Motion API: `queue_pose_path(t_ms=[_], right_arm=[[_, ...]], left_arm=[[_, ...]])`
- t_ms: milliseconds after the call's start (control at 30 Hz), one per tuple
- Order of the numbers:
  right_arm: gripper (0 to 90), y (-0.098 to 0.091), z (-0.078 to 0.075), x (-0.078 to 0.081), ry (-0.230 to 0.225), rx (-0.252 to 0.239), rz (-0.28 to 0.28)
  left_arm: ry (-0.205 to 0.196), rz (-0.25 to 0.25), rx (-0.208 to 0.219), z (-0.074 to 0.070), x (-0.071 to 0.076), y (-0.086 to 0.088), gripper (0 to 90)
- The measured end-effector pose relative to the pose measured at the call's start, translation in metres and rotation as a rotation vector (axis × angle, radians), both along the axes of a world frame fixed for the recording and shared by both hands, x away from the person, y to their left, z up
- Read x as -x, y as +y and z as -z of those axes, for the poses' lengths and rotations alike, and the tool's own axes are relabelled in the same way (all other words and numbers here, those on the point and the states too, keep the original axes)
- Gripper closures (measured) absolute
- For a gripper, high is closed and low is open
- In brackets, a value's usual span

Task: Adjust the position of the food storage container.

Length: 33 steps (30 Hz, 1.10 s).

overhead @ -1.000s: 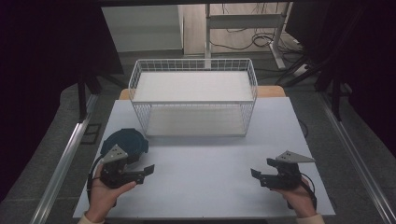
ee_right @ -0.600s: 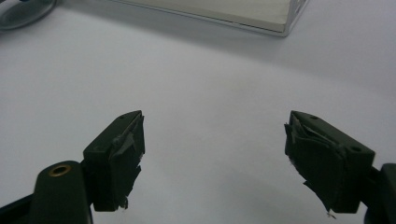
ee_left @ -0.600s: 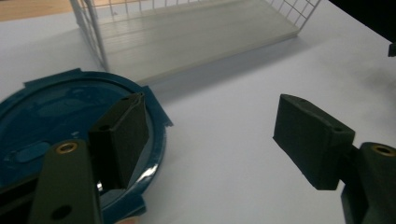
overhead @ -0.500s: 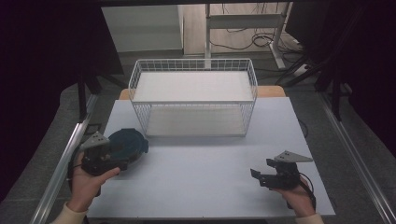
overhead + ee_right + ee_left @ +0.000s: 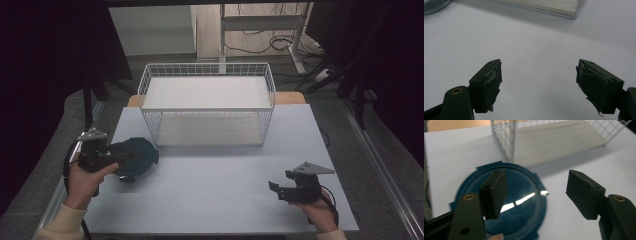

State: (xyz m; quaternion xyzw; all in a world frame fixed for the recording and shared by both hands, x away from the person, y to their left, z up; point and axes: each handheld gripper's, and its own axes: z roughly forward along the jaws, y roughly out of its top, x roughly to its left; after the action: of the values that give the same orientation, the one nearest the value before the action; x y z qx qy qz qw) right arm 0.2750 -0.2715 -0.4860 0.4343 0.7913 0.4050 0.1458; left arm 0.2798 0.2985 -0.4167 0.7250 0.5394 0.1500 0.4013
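We read this as a lab or test room set up for recording, not a home. The pale blue table [image 5: 210, 200] is a bare work surface with a plain white wire basket [image 5: 207, 107] on it. Behind it we see a desk frame on metal legs [image 5: 260, 30] with loose cables [image 5: 260, 42] trailing over a grey floor [image 5: 380, 150]. Dark screens or curtains [image 5: 45, 60] close off both sides.

Cream sleeves [image 5: 60, 225] cover both forearms; each hand carries a black two-jaw tool, left tool [image 5: 122, 159] and right tool [image 5: 275, 189], topped by a grey three-cornered plate, brass-ringed screw holes [image 5: 468, 197] on the jaws, worn tape [image 5: 492, 82] on the right pads
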Motion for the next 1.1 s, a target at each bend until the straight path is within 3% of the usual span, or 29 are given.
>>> queue_pose_path(t_ms=[233, 567, 767, 833, 1100], right_arm=[[20.3, 0.001, 0.002, 0.0, 0.004, 0.016, -0.001], [20.3, 0.001, 0.003, 0.0, 0.005, 0.027, 0.004], [20.3, 0.001, 0.005, -0.001, 0.01, 0.036, 0.006], [20.3, 0.001, 0.005, -0.002, 0.012, 0.04, 0.009], [20.1, 0.0, 0.005, -0.001, 0.006, 0.032, 0.005]], left_arm=[[0.065, -0.075, -0.022, 0.012, -0.019, 0.022, 41.9], [0.113, -0.128, -0.049, 0.026, -0.039, 0.048, 59.4], [0.151, -0.162, -0.108, 0.036, -0.052, 0.056, 78.7], [0.165, -0.173, -0.104, 0.039, -0.057, 0.059, 84.6], [0.207, -0.179, -0.125, 0.052, -0.069, 0.066, 89.8]])
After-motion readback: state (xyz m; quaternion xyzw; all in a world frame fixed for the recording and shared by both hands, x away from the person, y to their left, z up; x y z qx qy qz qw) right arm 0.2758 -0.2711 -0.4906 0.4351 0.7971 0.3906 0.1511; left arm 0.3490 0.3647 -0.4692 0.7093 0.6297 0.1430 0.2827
